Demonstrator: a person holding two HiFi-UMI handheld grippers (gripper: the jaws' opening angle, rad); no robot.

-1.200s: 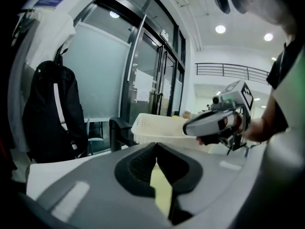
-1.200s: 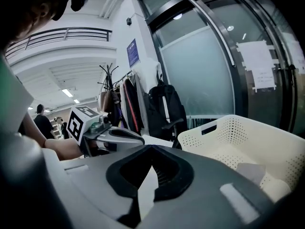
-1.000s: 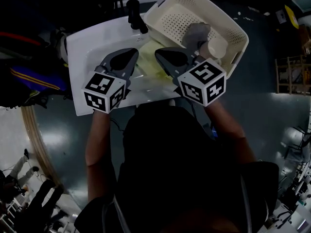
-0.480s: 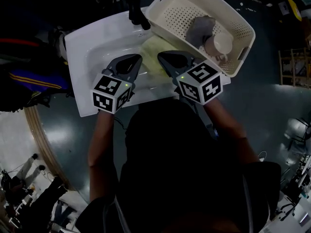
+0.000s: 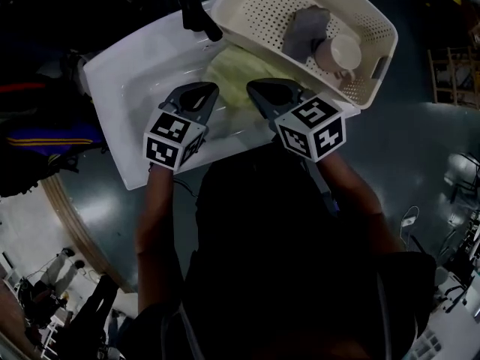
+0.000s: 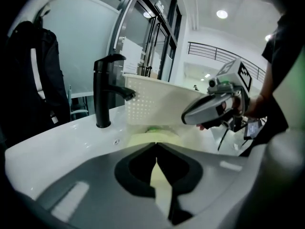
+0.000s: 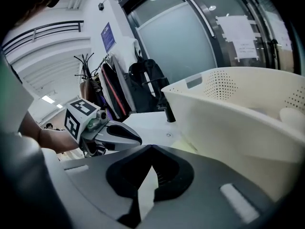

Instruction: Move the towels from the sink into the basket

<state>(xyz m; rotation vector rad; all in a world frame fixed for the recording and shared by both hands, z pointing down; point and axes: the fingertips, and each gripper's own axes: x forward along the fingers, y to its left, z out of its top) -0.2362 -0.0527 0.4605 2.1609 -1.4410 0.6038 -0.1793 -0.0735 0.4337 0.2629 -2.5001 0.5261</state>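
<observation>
A pale yellow-green towel [image 5: 229,77] lies in the white sink [image 5: 112,66], partly under the cream perforated basket [image 5: 262,13] that stands at the sink's right end. In the basket lie a grey towel [image 5: 304,32] and a rolled cream towel [image 5: 341,51]. My left gripper [image 5: 212,88] and right gripper [image 5: 251,87] hang side by side over the near part of the sink, both shut and empty, tips just above the yellow towel. In the left gripper view the shut left gripper [image 6: 156,144] points at the towel [image 6: 152,136]. The right gripper [image 7: 151,147] faces the basket [image 7: 238,118].
A black faucet [image 5: 191,10] stands at the sink's far rim, left of the basket. The person's body fills the near side. Dark floor surrounds the sink, with bags and coats to the left.
Both grippers have sunk toward the sink basin and now sit lower over the yellow towel. Their jaws stay shut.
</observation>
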